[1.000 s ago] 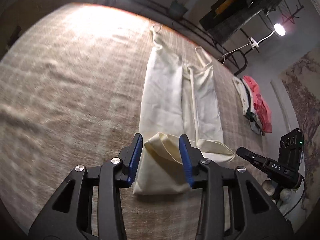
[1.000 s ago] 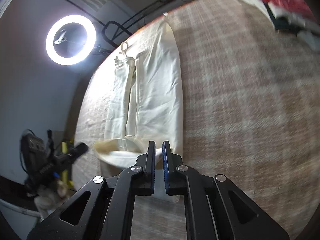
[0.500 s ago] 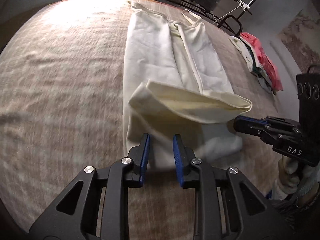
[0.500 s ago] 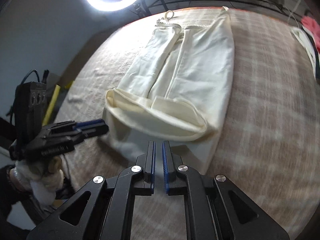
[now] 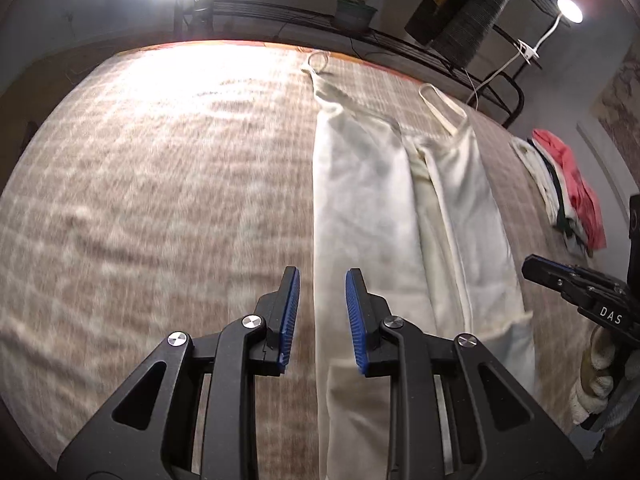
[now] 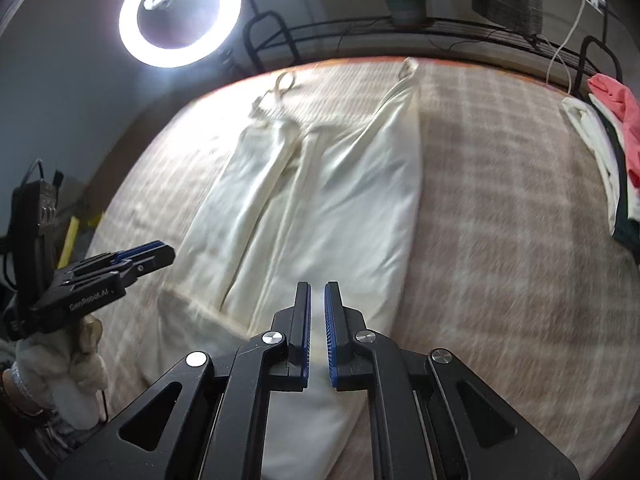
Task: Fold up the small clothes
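Observation:
A cream strappy garment [image 5: 384, 216] lies lengthwise on the plaid bed cover, its two sides folded in toward the middle, straps at the far end. It also shows in the right wrist view [image 6: 320, 208]. My left gripper [image 5: 320, 300] is open and empty above the garment's near left edge. My right gripper [image 6: 317, 316] has a narrow gap between its jaws, holds nothing, and hovers over the garment's near right part. Each gripper shows in the other's view: the right one [image 5: 568, 284], the left one [image 6: 120, 264].
A pile of folded clothes, red on top [image 5: 568, 184], lies at the bed's right edge; it also shows in the right wrist view [image 6: 612, 140]. A ring light [image 6: 180, 12] and a black metal rail [image 5: 360, 28] stand behind the bed. The plaid cover [image 5: 160, 200] stretches to the left.
The garment's near hem, lifted and folded back over itself before, now lies flat and stretched out. Both grippers have let it go and pulled back toward the near end; the left one opened wider.

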